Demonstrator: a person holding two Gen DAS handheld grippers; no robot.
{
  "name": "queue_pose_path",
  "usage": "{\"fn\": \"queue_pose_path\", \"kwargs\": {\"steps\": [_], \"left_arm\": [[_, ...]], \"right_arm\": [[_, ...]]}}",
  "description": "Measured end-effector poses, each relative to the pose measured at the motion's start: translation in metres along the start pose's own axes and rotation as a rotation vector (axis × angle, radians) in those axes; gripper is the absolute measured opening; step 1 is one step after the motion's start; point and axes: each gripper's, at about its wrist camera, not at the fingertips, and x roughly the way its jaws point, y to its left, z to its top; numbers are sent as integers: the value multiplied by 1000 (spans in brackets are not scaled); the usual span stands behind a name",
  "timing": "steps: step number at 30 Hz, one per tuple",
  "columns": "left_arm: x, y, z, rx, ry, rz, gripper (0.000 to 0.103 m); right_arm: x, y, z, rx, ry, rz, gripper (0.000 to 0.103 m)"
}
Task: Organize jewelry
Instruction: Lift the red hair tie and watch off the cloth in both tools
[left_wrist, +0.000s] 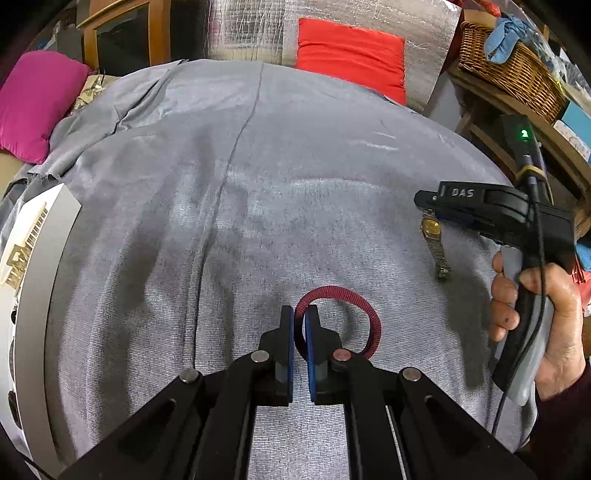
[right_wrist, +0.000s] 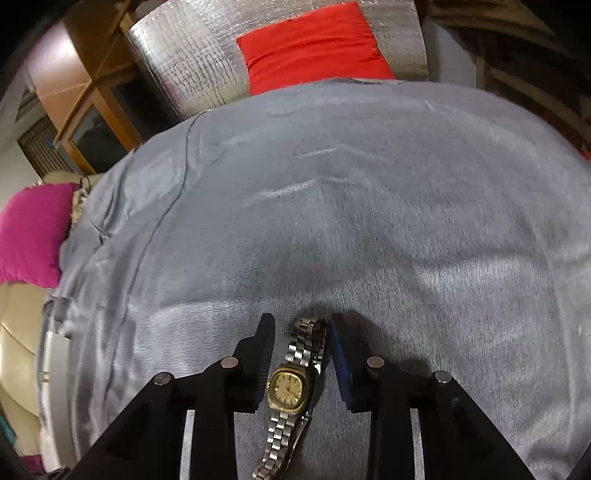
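A dark red corded bangle (left_wrist: 356, 301) lies on the grey cloth (left_wrist: 258, 184). My left gripper (left_wrist: 300, 317) is shut on the bangle's near left rim, its blue pads pinching the cord. A gold-faced wristwatch with a steel link band (right_wrist: 288, 387) lies on the cloth between the fingers of my right gripper (right_wrist: 303, 325), which is open around it and not touching it. In the left wrist view the watch (left_wrist: 434, 240) shows under the right gripper (left_wrist: 428, 206), held in a hand at the right.
A white and grey jewelry box (left_wrist: 29, 258) stands at the left edge of the cloth. A red cushion (left_wrist: 351, 55) and silver foil board are at the back, a magenta cushion (left_wrist: 33, 103) at the far left, a wicker basket (left_wrist: 513, 70) at the back right.
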Motion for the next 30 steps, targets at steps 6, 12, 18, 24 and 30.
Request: {"fn": "queue_pose_path", "kwargs": {"steps": [6, 12, 18, 24, 30], "left_arm": [[0, 1, 0, -7, 1, 3, 6], [1, 4, -1, -14, 5, 12, 6], [-2, 10, 0, -31, -2, 19, 6], [-9, 16, 1, -46, -18, 24, 6], [-17, 26, -1, -65, -33, 33, 6]], "right_arm": [[1, 16, -4, -111, -29, -113, 18], [-15, 11, -3, -70, -59, -44, 15], [-40, 15, 0, -35, -119, 82, 15], [-64, 27, -2, -22, -187, 180, 15], [-83, 38, -6, -16, -222, 257, 15]]}}
